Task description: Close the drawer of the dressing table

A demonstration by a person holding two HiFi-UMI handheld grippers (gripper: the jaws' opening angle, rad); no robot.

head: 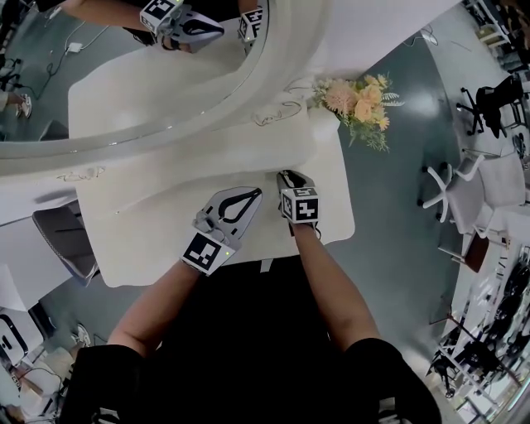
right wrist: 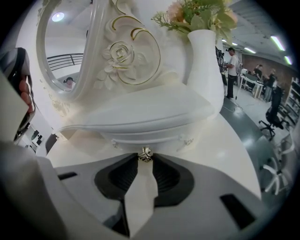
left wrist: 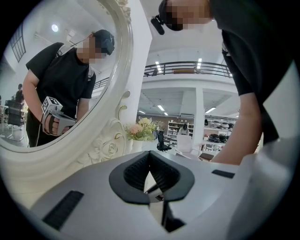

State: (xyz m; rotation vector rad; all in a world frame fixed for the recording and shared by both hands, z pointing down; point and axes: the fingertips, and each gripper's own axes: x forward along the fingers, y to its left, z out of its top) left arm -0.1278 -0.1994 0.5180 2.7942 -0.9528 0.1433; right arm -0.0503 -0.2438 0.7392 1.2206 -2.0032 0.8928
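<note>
While flowers point(right wrist: 201, 14) fill the vase point(right wrist: 206, 70), right gripper point(right wrist: 146, 158) pinches knob point(right wrist: 145, 153).

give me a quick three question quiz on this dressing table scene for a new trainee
1. True or false: the small silver metal drawer knob sits between the jaws of the right gripper.
2. What stands in the white curved vase beside the mirror? A. peach and pink flowers B. makeup brushes C. nothing
3. Fill in the blank: the jaws of the left gripper are ___, with nothing between them.

Key: 1 true; 2 A; 3 shut
</note>
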